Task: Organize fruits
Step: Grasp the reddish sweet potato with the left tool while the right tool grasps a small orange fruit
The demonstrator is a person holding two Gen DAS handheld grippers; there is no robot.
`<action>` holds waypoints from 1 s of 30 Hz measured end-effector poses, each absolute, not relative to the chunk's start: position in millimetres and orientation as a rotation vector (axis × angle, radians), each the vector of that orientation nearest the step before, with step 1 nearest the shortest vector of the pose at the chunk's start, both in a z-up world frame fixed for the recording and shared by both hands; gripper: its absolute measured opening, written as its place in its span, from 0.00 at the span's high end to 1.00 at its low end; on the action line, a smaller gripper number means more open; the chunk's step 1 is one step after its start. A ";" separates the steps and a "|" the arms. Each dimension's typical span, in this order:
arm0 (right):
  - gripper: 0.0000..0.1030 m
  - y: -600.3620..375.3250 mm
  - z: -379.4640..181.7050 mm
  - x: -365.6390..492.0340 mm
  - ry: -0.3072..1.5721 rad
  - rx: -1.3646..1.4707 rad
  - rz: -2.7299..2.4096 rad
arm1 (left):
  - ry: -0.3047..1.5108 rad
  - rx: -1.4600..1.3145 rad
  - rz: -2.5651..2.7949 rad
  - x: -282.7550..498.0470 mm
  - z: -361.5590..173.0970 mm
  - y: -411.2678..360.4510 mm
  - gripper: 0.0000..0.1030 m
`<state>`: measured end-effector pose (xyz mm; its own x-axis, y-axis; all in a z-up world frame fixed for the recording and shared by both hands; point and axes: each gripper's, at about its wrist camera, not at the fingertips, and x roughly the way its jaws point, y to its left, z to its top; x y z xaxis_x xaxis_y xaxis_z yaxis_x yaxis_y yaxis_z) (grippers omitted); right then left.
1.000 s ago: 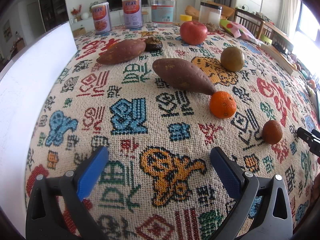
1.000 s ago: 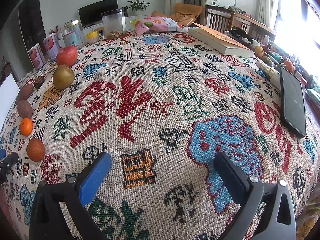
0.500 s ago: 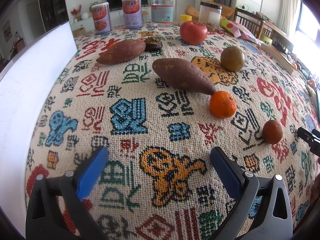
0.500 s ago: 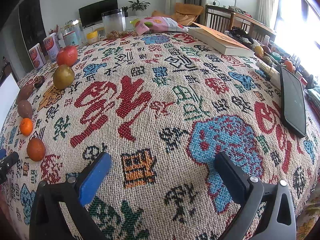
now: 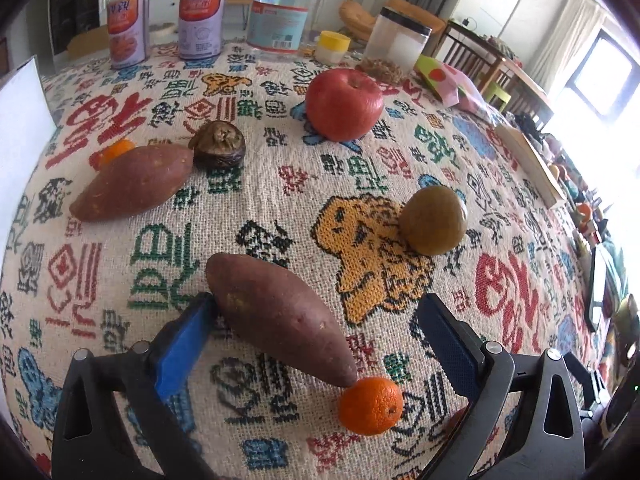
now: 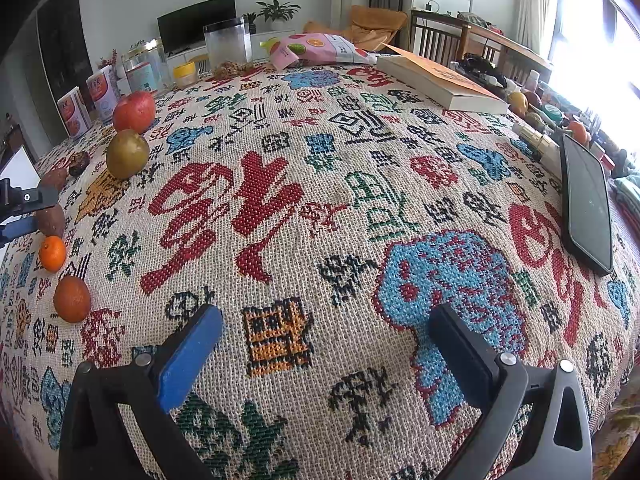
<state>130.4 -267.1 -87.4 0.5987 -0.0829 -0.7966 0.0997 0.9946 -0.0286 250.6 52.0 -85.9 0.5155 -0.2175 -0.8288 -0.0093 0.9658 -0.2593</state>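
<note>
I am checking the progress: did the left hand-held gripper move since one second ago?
Yes. The left hand-held gripper went forward over the table: its open jaws now flank the near sweet potato, which lay well ahead of them before.

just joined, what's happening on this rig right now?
Fruit sorting on a patterned tablecloth. The left gripper is open, straddling the near sweet potato, blue pad by its blunt end, nothing clamped yet. An orange lies at the potato's tip. The right gripper is open over bare cloth. The apple and green-brown fruit sit untouched.
</note>
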 end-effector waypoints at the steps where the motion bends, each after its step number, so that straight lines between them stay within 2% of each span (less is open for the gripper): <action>1: 0.00 -267.1 -87.4 130.3 0.923 0.020 -0.106 | 1.031 -0.239 -0.121 252.6 -89.8 52.8 0.05; 2: 0.00 -267.1 -87.4 130.4 0.923 0.019 -0.106 | 1.004 -0.216 -0.109 250.1 -88.8 53.5 0.09; 3: 0.00 -267.0 -87.5 130.3 0.923 0.020 -0.106 | 1.001 -0.186 -0.088 247.8 -88.6 55.2 0.24; 5: 0.00 -267.0 -87.5 130.2 0.923 0.019 -0.106 | 0.996 -0.136 -0.067 244.1 -87.6 60.6 0.40; 7: 0.00 -267.1 -87.4 130.6 0.923 0.019 -0.106 | 1.003 -0.142 -0.089 241.3 -86.6 69.3 0.46; 14: 0.00 -266.5 -87.2 130.5 0.925 0.018 -0.105 | 1.063 -0.101 -0.116 218.2 -83.7 86.9 0.47; 19: 0.00 -266.8 -86.8 130.5 0.925 0.018 -0.102 | 1.116 -0.091 -0.163 173.5 -82.1 109.9 0.47; 23: 0.00 -266.7 -86.9 130.1 0.925 0.018 -0.103 | 1.092 -0.023 -0.116 139.9 -83.2 107.3 0.45; 25: 0.00 -267.0 -86.7 130.1 0.925 0.019 -0.102 | 1.069 -0.007 -0.081 133.2 -83.5 102.9 0.42; 27: 0.00 -266.9 -86.7 130.1 0.924 0.020 -0.100 | 1.051 -0.037 -0.057 131.4 -85.1 104.9 0.31; 30: 0.00 -267.1 -86.7 129.8 0.924 0.019 -0.101 | 1.022 -0.144 -0.024 125.5 -85.6 120.1 0.28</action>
